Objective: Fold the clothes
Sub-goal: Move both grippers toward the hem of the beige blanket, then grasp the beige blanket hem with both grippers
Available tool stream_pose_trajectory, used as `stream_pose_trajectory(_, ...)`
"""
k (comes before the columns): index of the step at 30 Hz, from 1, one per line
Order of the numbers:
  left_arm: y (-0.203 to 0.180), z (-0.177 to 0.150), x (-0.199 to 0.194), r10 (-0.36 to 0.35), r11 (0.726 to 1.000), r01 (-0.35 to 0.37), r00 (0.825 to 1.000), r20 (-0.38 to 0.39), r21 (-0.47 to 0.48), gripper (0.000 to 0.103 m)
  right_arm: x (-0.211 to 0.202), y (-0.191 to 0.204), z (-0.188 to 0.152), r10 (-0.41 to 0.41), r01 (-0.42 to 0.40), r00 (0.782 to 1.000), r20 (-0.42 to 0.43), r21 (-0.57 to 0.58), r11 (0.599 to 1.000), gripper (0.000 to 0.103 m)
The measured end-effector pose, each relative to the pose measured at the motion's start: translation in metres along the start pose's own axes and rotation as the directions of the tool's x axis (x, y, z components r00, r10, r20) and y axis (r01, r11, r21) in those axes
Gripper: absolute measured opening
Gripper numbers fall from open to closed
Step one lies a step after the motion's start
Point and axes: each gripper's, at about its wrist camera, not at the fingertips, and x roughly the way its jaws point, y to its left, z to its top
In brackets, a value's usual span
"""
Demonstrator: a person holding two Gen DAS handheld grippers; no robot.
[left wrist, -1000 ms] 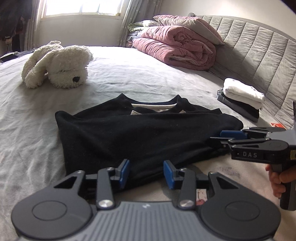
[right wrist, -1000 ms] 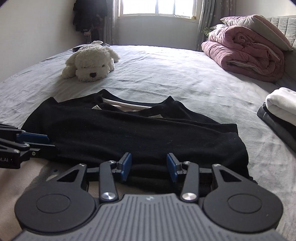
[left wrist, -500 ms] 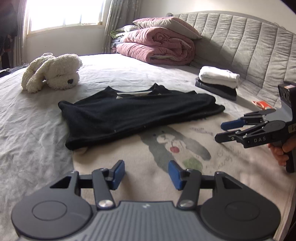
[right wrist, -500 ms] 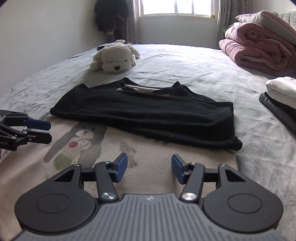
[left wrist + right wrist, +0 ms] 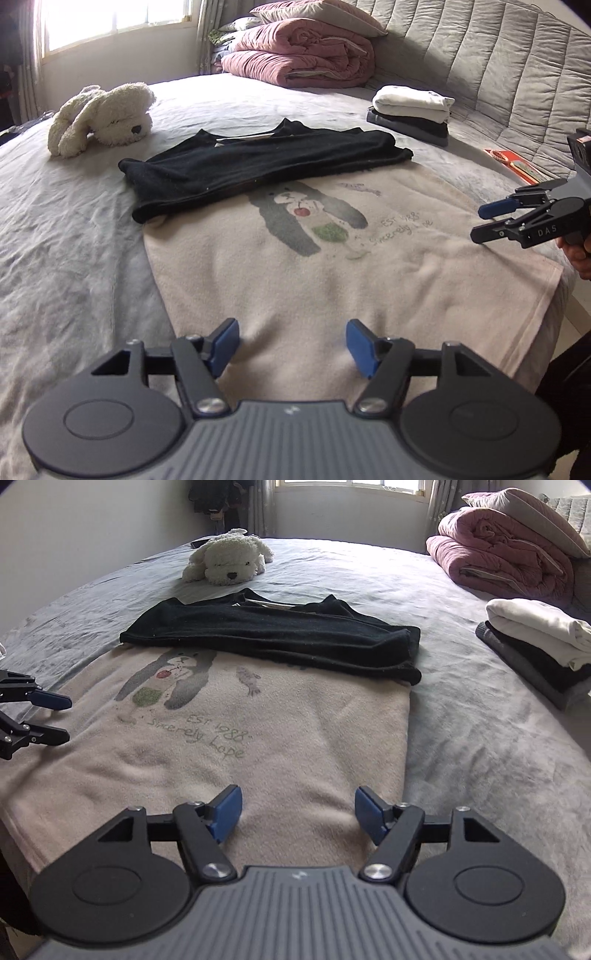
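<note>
A wide grey-sheeted bed carries a cream fleece garment with a printed cartoon animal, spread flat, its far end under a folded black top. The left gripper and right gripper hover above the cream garment's near hem, fingers spread wide, holding nothing.

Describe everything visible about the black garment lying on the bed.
The black garment is a soft, matte knit top, folded into a flat wide band with its neckline facing the far side, a pale inner strip showing there. It lies flat, its near edge overlapping the far end of a cream printed garment, the rest resting on the grey bedsheet. Neither hand-held gripper touches it.
</note>
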Motion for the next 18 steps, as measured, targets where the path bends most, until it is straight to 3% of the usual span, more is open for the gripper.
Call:
stream_pose_trajectory(9,0.009,-0.016,-0.037,-0.091,0.985,0.070,0.988,-0.123,-0.161,0.066,-0.045,-0.027,-0.031,0.053,-0.027,0.990,-0.134,0.187,0.982,0.071)
stream_pose_trajectory(14,0.024,-0.025,-0.049,-0.178,0.937,0.127,0.975,-0.135,-0.325,0.066,-0.060,-0.047,-0.046,0.139,-0.073,0.975,-0.174,0.343,0.937,0.071)
stream_pose_trajectory(18,0.038,-0.033,-0.057,-0.242,0.879,0.161,0.961,-0.131,-0.448,0.066,-0.069,-0.060,-0.053,0.213,-0.120,0.963,-0.163,0.448,0.886,0.071)
